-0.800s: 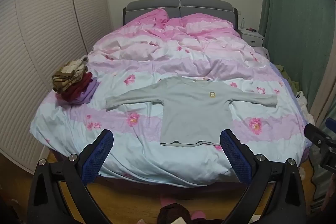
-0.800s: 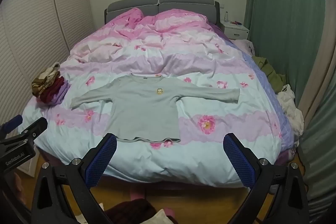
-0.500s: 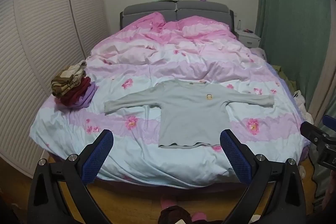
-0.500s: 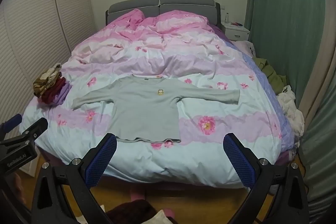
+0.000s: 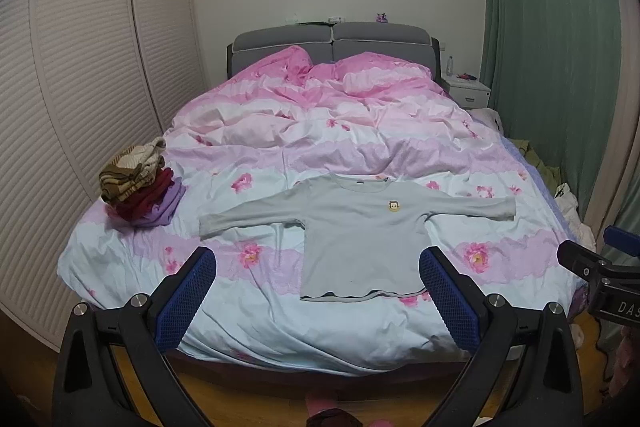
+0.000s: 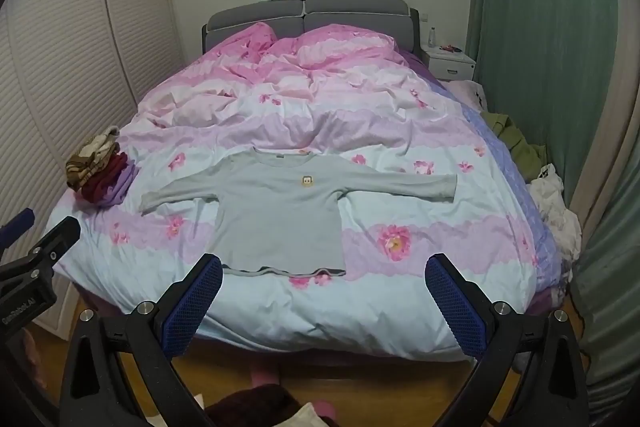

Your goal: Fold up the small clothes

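Ahead of both sets of jaws, a grey shirt (image 5: 360, 231) lies flat on the bed (image 5: 248, 311) with its sleeves spread out (a little face badge sits on the chest); the left gripper (image 5: 318, 293) and right gripper (image 6: 323, 301) hang above the floor, jaws wide apart, holding nothing; a pile of folded clothes (image 5: 138, 183) sits far off to the left.

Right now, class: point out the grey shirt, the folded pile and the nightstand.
grey shirt (image 5: 360, 243): left wrist view, chest panel.
folded pile (image 5: 136, 183): left wrist view, top striped garment.
nightstand (image 6: 450, 63): right wrist view, front face.
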### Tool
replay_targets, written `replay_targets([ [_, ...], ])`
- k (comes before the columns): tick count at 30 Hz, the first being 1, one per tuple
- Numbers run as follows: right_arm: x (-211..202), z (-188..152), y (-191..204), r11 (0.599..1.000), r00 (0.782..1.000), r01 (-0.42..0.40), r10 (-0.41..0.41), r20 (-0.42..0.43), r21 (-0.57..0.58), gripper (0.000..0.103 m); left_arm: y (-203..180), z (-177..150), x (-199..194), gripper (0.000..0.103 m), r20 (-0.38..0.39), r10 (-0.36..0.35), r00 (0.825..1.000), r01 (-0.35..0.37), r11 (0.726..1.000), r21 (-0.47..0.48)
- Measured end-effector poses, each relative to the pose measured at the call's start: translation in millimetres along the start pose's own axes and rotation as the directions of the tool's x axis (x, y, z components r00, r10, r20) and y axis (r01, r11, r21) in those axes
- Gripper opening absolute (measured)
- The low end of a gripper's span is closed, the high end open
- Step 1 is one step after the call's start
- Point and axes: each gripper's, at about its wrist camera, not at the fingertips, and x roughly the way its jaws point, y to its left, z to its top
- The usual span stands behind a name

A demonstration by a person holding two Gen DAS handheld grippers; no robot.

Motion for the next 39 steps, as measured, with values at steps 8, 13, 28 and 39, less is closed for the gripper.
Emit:
replay_targets([
  [8,-2.0,0.3,1.4,1.0,1.0,0.002,-0.002,0.004,0.001,0.102,-0.3,-2.9,0.2,0.103,0.0,-0.006,1.0,0.006,1.0,-0.008],
  [13,-2.9,3.3,0.4,1.0,1.0,0.001,-0.001,0.005,-0.001,0.102,-0.2,-3.5,0.2,0.103,-0.004,-0.013,1.0,0.013,1.0,-0.013],
  [28,-2.7,3.2,0.7,1.0,1.0,0.001,-0.001,0.007,0.001,0.102,-0.9,-3.6,2.4,0.103,-0.009,-0.014,1.0,0.013,1.0,-0.026],
  [39,-1.7,2.9,1.4,1.0,1.0,0.002,-0.002,0.007,0.001,0.102,1.0,-2.6,2.7,0.103,-0.011,-0.015,1.0,0.015,0.999,-0.028],
])
